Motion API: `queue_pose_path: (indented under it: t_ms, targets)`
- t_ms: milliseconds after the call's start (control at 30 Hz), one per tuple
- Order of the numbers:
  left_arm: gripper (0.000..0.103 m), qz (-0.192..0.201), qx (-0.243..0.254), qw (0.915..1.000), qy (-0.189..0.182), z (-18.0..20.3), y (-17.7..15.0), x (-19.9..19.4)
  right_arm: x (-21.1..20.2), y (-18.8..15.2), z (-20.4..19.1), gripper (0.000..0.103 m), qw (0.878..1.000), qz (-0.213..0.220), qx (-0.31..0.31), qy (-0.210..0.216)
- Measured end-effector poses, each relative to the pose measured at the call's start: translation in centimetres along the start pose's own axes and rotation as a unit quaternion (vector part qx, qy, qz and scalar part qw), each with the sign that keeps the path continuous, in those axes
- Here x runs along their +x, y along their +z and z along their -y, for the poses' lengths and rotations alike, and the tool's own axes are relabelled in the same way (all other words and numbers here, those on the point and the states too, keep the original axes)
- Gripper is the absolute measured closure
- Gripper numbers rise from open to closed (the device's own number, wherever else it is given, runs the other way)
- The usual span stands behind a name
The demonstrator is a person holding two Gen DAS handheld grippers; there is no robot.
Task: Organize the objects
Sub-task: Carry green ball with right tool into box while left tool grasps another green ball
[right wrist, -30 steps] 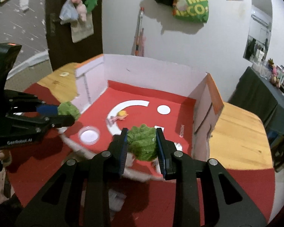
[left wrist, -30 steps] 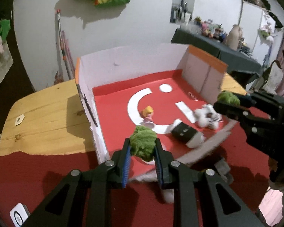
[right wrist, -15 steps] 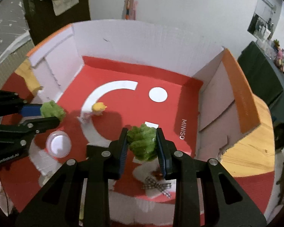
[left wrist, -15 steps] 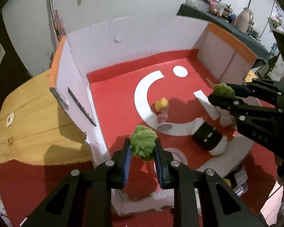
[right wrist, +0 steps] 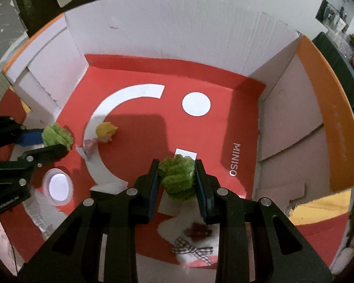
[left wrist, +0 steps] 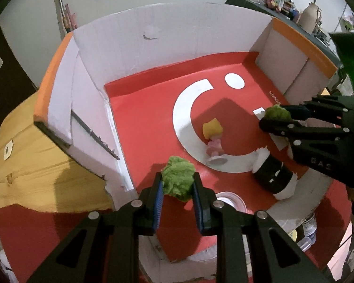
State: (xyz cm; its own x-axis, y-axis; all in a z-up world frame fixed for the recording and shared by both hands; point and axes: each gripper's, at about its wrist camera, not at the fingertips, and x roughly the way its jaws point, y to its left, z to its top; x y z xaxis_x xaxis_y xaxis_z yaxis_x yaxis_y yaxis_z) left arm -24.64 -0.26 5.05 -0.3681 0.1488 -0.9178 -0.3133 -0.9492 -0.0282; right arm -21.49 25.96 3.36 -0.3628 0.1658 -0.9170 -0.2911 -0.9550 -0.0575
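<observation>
My left gripper is shut on a green plush piece and holds it over the near left part of the open red-floored cardboard box. My right gripper is shut on a second green plush piece above the box's near right floor. Each gripper shows in the other's view: the right gripper, the left gripper. A small doll with yellow hair lies on the box floor between them.
In the box lie a black-and-white object, a round white-lidded container and a white plush with a checked bow. The box stands on a wooden table with a red cloth. Jars stand outside the near right wall.
Both grippers have moved forward and over the box with their green pieces still held. The box floor now fills both views.
</observation>
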Motion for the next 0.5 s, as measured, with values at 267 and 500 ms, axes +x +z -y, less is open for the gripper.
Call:
queue_pose_path:
  t_ms: [267, 500]
  targets:
    - [0.079, -0.003, 0.012, 0.9999, 0.006, 0.3, -0.2, 0.2, 0.0, -0.7, -0.2, 0.076, 1.000, -0.002, -0.007, -0.009]
    - [0.078, -0.003, 0.014, 0.9999, 0.007, 0.1, -0.1, 0.2, -0.4, -1.5, -0.3, 0.076, 1.000, 0.000, -0.009, -0.010]
